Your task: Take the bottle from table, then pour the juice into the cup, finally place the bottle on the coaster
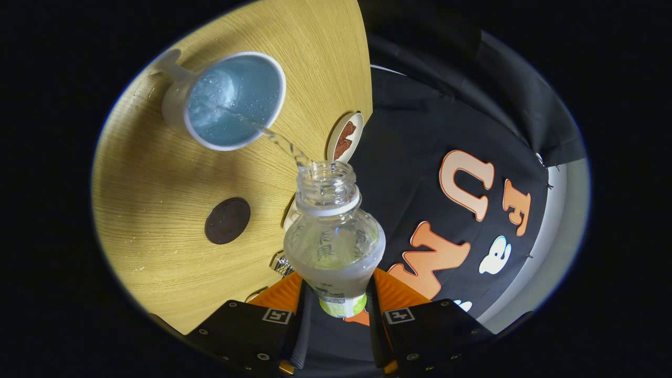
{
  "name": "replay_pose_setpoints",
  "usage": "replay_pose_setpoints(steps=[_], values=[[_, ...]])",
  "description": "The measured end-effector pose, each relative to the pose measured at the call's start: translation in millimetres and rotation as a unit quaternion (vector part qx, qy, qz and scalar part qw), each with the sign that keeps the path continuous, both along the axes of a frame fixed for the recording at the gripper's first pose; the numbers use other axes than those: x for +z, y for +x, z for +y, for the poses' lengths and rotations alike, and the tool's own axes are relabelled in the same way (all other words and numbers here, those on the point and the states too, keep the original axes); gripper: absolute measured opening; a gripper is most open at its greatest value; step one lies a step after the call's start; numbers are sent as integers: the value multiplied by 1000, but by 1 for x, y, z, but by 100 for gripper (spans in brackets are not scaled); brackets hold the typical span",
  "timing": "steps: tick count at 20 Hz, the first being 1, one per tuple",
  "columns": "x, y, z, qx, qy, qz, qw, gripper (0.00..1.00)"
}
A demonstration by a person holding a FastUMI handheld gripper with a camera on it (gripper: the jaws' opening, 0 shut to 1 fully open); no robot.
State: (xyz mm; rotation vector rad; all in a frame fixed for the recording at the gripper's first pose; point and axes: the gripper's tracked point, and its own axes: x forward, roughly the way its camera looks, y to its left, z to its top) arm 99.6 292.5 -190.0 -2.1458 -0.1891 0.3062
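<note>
Fingers: the gripper [336,294] has both orange fingers [281,294] pressed on the bottle [333,247], one on each side, gripping it tight.
Bottle: clear, no cap, tipped over with its open mouth toward the cup.
Juice: a thin clear stream [278,142] runs from the bottle's mouth over the cup's rim.
Cup: the white cup [231,100] stands on the wooden surface [157,210], beyond the fingers, with bluish liquid inside.
Coaster: a dark round coaster [227,220] lies flat on the surface, nearer the fingers than the cup.
Other: a pale round disc with a brown picture [345,137] sits near the surface's edge.
</note>
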Motion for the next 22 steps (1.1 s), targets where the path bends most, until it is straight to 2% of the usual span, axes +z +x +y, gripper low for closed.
replay_pose_setpoints(steps=[22], values=[[10, 1, 17, 31, -56, -21, 998, 49]])
